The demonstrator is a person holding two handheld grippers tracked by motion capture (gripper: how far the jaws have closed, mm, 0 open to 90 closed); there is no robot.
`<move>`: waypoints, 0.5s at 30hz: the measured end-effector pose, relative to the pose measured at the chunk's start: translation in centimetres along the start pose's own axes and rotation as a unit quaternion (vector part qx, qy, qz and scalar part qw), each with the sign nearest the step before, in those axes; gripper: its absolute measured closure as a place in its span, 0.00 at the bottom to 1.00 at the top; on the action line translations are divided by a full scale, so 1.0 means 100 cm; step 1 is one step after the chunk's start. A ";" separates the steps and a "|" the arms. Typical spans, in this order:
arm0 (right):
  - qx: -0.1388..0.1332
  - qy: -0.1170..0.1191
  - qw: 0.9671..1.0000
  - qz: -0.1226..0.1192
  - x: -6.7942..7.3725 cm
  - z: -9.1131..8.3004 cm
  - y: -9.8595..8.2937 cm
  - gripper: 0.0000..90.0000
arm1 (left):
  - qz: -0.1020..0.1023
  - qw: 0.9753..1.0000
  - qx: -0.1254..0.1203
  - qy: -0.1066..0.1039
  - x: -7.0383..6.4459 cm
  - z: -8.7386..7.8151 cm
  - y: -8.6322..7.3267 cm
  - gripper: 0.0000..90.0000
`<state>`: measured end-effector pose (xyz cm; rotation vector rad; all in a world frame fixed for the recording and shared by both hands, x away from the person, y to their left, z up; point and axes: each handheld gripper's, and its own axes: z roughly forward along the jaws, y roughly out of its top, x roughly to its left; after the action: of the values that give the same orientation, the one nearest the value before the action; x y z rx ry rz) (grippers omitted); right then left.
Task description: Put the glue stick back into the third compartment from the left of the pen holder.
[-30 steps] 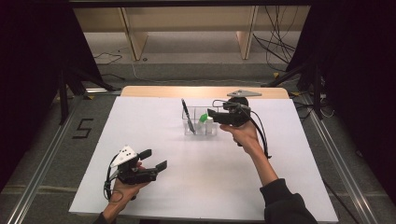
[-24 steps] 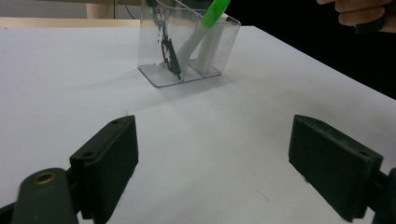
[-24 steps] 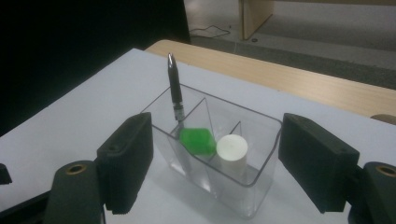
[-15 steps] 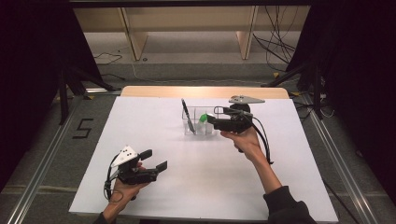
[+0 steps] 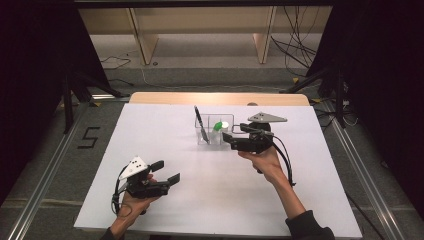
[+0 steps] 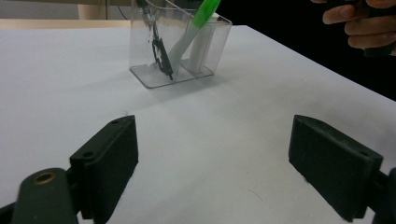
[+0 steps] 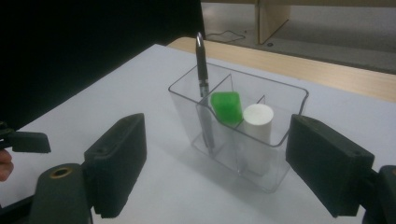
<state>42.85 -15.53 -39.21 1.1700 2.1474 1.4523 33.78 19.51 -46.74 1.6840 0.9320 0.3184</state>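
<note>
A clear plastic holder [image 5: 214, 131] is sitting on the white table [image 5: 300, 200], near the far edge & about in the middle. It's got walls inside that are splitting it into little boxes. A black pen [image 5: 200, 123] is standing in the left box, leaning a bit, w/ its top sticking up over the rim. A marker w/ a green cap [image 5: 217, 126] is leaning in the next box. A white round stick [image 5: 224, 125] is standing beside it, on the right.

The right gripper [image 5: 229, 139] is sitting in the person's right hand [image 5: 264, 160], just beside the holder's right end. It's pointing at the holder. Its jaws are spread wide apart & aren't holding anything. In the right gripper view the holder [image 7: 243, 126] is sitting between the 2 black jaws but farther out, not touching them. The pen [image 7: 203, 88], the green cap [image 7: 226, 107] & the white stick [image 7: 256, 130] are all showing inside it.

The left gripper [image 5: 167, 172] is down at the near-left part of the table, in the person's left hand [image 5: 131, 205], well apart from the holder. Its jaws are wide apart too, w/ nothing in them. In the left gripper view the holder [image 6: 180, 46] is sitting far ahead on the white top, & the fingers [image 6: 357, 28] of the other hand are showing at the top right corner.
</note>
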 end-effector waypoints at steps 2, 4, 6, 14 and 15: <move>0.000 0.002 1.000 0.000 0.001 -0.001 -0.003 0.23 | 0.000 1.000 -0.002 -0.003 -0.001 0.000 0.000 0.17; -0.001 0.004 1.000 0.000 0.002 -0.003 -0.006 0.23 | 0.000 1.000 -0.002 -0.005 -0.001 0.000 0.000 0.17; -0.003 0.003 1.000 -0.004 0.003 -0.004 -0.009 0.22 | 0.001 1.000 -0.003 -0.007 -0.001 0.000 0.000 0.17; -0.005 0.005 1.000 -0.008 0.006 -0.011 -0.017 0.21 | 0.003 1.000 -0.006 -0.011 -0.002 0.000 0.000 0.17; -0.005 0.006 1.000 -0.008 0.006 -0.011 -0.018 0.21 | 0.003 1.000 -0.006 -0.011 -0.002 0.000 0.000 0.17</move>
<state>40.91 -16.05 -40.14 1.1413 2.1496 1.4658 33.66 19.40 -46.68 1.6767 0.9064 0.3080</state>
